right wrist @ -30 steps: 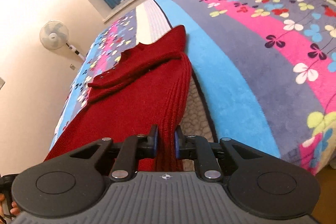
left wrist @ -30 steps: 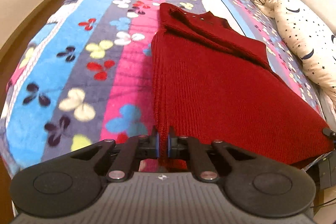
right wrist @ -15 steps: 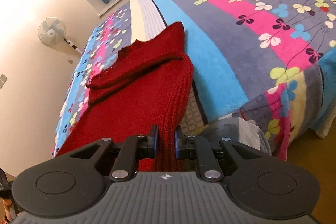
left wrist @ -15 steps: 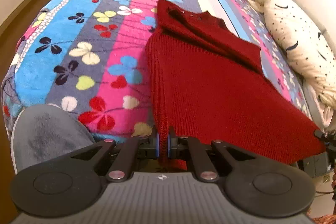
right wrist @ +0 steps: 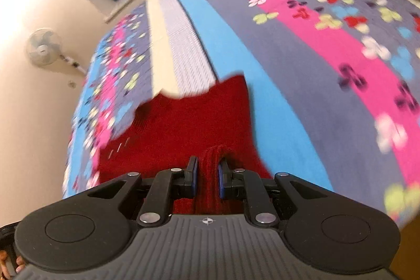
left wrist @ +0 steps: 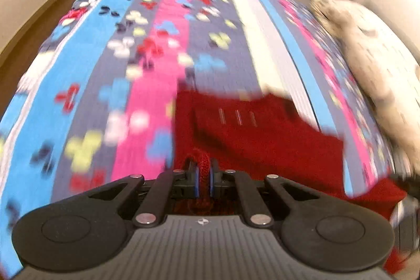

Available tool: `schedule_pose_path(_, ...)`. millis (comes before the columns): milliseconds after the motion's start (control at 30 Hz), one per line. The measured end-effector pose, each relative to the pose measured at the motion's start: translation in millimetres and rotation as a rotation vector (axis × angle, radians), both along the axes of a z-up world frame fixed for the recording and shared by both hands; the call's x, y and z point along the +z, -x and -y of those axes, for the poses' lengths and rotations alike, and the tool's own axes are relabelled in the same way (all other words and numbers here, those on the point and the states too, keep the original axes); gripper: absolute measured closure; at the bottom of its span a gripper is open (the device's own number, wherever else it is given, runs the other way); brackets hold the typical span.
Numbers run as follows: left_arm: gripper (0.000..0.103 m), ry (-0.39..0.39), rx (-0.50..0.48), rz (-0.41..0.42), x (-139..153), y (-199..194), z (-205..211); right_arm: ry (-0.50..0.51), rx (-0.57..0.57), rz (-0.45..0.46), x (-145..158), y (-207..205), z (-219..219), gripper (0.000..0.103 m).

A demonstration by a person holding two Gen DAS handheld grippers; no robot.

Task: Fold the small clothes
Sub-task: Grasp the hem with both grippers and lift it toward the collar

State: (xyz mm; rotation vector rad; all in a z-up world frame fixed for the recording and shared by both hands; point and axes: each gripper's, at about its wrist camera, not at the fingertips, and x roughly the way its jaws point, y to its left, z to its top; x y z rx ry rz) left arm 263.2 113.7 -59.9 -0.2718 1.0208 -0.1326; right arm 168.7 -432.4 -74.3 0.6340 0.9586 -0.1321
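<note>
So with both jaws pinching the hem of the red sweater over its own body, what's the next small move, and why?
Probably lower the hem onto the collar end and only then let go. The left gripper and right gripper each pinch a bunch of the red sweater, and the collar end lies flat on the striped blanket just ahead of both. Releasing while raised would likely leave the fold crooked.

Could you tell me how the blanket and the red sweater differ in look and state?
The blanket is striped and flowered; the red sweater is plain knit. The blanket lies free; the sweater is pinched by the left gripper and right gripper. Both are soft fabric.
</note>
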Motion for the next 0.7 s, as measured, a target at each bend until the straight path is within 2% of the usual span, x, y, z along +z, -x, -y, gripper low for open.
schedule_pose_path(33, 0.081, 0.014, 0.042, -0.008, -8.9, -33.7, -3.1, 0.03, -0.058, 0.006, -5.6, -25.4, 6.8, 0.09)
schedule_pose_path(67, 0.07, -0.004, 0.098, 0.001, -18.4, -70.2, -6.0, 0.074, -0.104, 0.039, -12.8, -50.4, 13.7, 0.087)
schedule_pose_path(100, 0.048, -0.041, 0.163, 0.002, -24.0, -93.6, -8.7, 0.113, -0.154, 0.078, -20.9, -69.5, 21.4, 0.08)
schedule_pose_path(133, 0.038, -0.062, 0.218, 0.007, -27.3, -110.5, -11.5, 0.128, -0.201, 0.085, -29.0, -82.0, 28.4, 0.056)
schedule_pose_path(167, 0.033, -0.065, 0.24, 0.022, -30.5, -122.4, -14.1, 0.128, -0.234, 0.067, -37.7, -89.5, 34.8, 0.045)
schedule_pose_path(233, 0.015, -0.047, 0.226, 0.051, -35.3, -125.4, -18.2, 0.079, -0.23, 0.071, -54.4, -85.0, 41.1, 0.044)
schedule_pose_path(333, 0.013, -0.094, 0.127, 0.083, -49.2, -105.1, -16.5, 0.064, -0.146, 0.082, -77.5, -55.2, 38.1, 0.043)
schedule_pose_path(467, 0.013, -0.215, -0.037, 0.085, -71.6, -72.9, 7.5, 0.098, -0.084, 0.08, -103.1, -26.0, 25.5, 0.043)
schedule_pose_path(567, 0.012, -0.292, -0.146, 0.093, -87.7, -63.3, 29.6, 0.101, -0.055, 0.097, -109.0, -28.6, 10.2, 0.042)
schedule_pose_path(633, 0.008, -0.336, -0.196, 0.09, -96.5, -65.5, 46.1, 0.129, -0.039, 0.086, -112.4, -39.6, 1.3, 0.036)
schedule_pose_path(700, 0.008, -0.403, -0.232, 0.073, -108.4, -73.6, 64.1, 0.174, -0.011, 0.068, -117.4, -51.7, -7.4, 0.035)
